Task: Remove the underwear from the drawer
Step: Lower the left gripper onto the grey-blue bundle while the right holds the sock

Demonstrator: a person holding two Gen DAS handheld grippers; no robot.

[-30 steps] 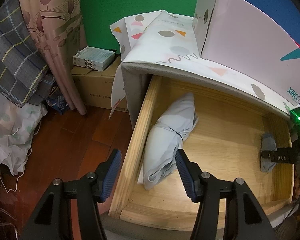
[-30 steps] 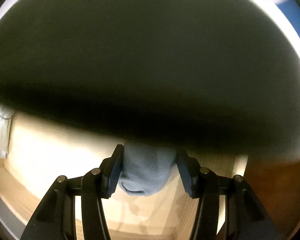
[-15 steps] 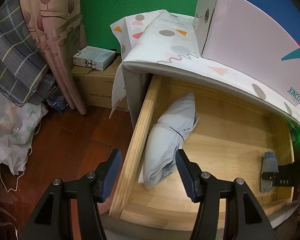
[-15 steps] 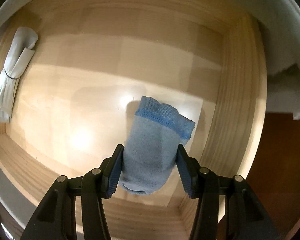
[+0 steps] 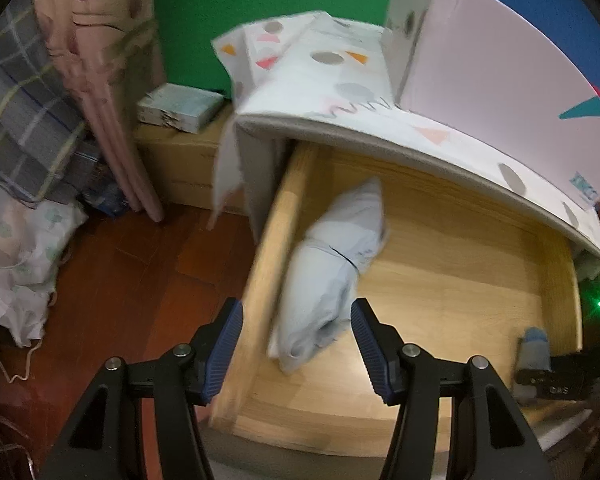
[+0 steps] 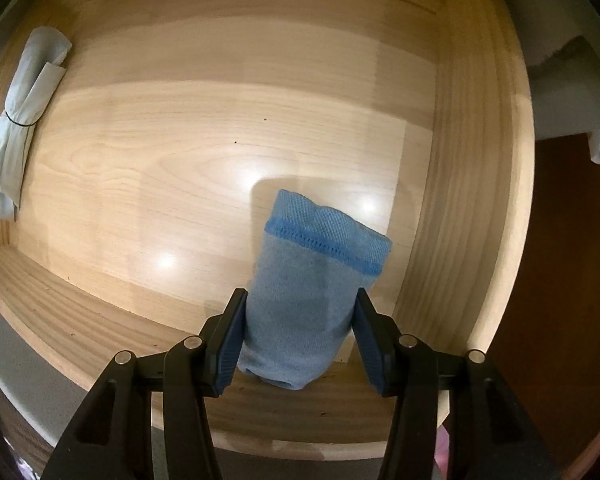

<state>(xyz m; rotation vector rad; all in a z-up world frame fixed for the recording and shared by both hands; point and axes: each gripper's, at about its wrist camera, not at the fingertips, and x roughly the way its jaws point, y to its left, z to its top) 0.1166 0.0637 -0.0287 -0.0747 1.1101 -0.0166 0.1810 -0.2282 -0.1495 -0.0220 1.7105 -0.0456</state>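
Note:
The wooden drawer (image 5: 452, 248) stands pulled open under a cloth-covered cabinet. My right gripper (image 6: 298, 344) is shut on a rolled blue underwear (image 6: 308, 292) and holds it above the drawer's front right corner; it also shows small in the left wrist view (image 5: 534, 346). A pale blue-grey rolled garment (image 5: 332, 276) tied with a band lies along the drawer's left side, also in the right wrist view (image 6: 20, 120). My left gripper (image 5: 296, 348) is open and empty, hovering over the drawer's front left corner above that roll.
A pink-white box (image 5: 496, 76) sits on the patterned cloth (image 5: 340, 80) on the cabinet top. A cardboard box (image 5: 180, 156) with a small carton (image 5: 180, 106) on it, curtains (image 5: 104, 60) and plastic bags (image 5: 16, 248) crowd the wooden floor (image 5: 140, 280) to the left.
My right gripper has drawn back out from under the cabinet and risen toward the drawer's front right with the blue underwear held. The left gripper shifted slightly.

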